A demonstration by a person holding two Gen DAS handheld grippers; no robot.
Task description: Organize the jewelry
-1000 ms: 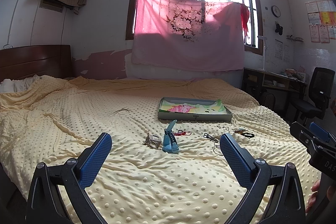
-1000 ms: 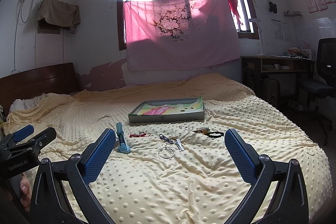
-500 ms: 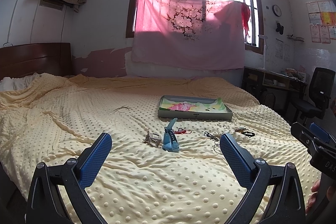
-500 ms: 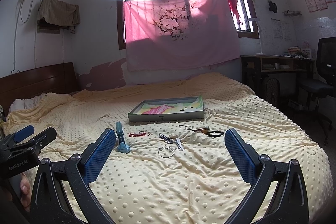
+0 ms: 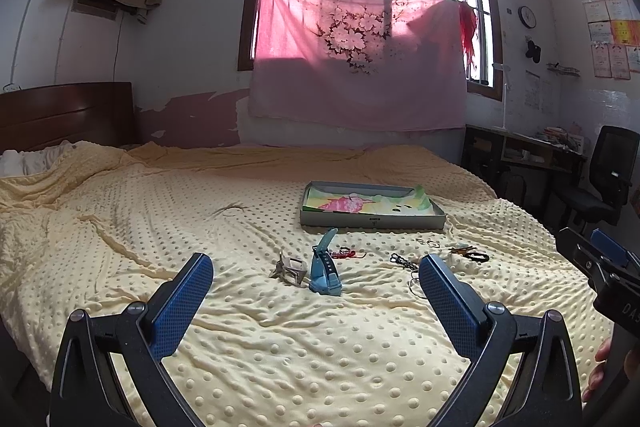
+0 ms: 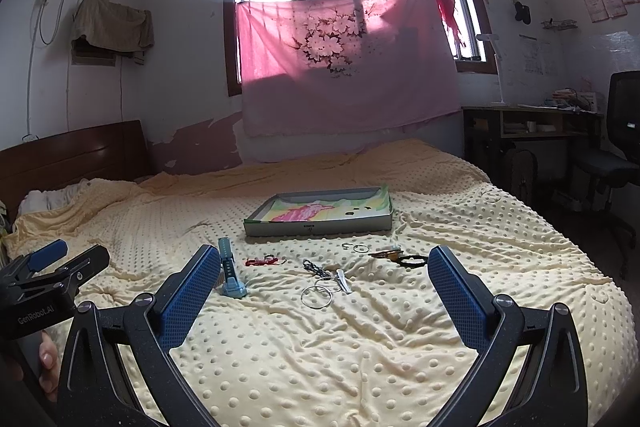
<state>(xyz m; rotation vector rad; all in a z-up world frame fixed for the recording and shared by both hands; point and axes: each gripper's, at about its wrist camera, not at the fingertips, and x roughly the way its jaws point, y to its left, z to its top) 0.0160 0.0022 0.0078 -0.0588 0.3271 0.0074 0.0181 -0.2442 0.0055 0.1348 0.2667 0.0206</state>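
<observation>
Jewelry lies scattered on the yellow dotted bedspread (image 5: pixel 280 347). A shallow grey tray (image 5: pixel 372 221) with a colourful lining sits behind it, also in the right wrist view (image 6: pixel 318 228). A blue watch (image 5: pixel 325 273) (image 6: pixel 231 281) stands beside a metal clip (image 5: pixel 290 269). A red bracelet (image 6: pixel 265 261), a chain (image 6: pixel 314 267), silver rings (image 6: pixel 317 297), small hoops (image 6: pixel 356 247) and a black band (image 6: pixel 412 259) lie near. My left gripper (image 5: pixel 316 283) is open and empty. My right gripper (image 6: pixel 324 275) is open and empty. Both hover above the bedspread, short of the items.
A wooden headboard (image 5: pixel 64 115) is at the left. A desk (image 6: pixel 532 119) and a black office chair (image 6: pixel 616 155) stand right of the bed. The other gripper shows at each view's edge (image 5: pixel 600 267) (image 6: pixel 44 279).
Both views have shifted slightly, with the items a little higher in the frames. Both grippers remain open and nothing on the bed has moved.
</observation>
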